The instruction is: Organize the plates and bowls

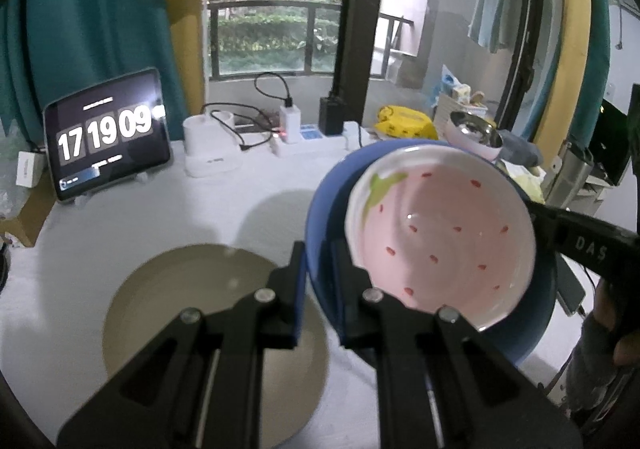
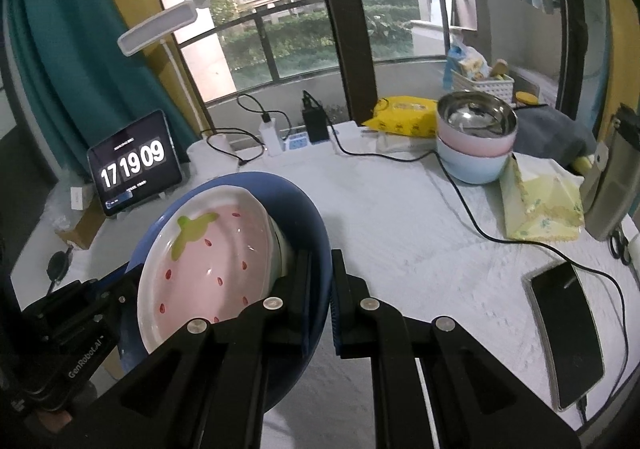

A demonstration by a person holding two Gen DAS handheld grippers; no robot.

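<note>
The left gripper (image 1: 318, 281) and right gripper (image 2: 322, 289) each pinch opposite rims of the blue bowl (image 1: 324, 209), held tilted above the table (image 1: 180, 209) with the strawberry dish (image 1: 440, 229) inside. Recommended practice: level both grips before lowering onto the beige plate (image 1: 180, 289), since the dish could slide.

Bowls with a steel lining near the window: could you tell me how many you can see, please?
2: the pink bowl is stacked in the pale blue bowl, at the table's far right. More may be hidden.
</note>
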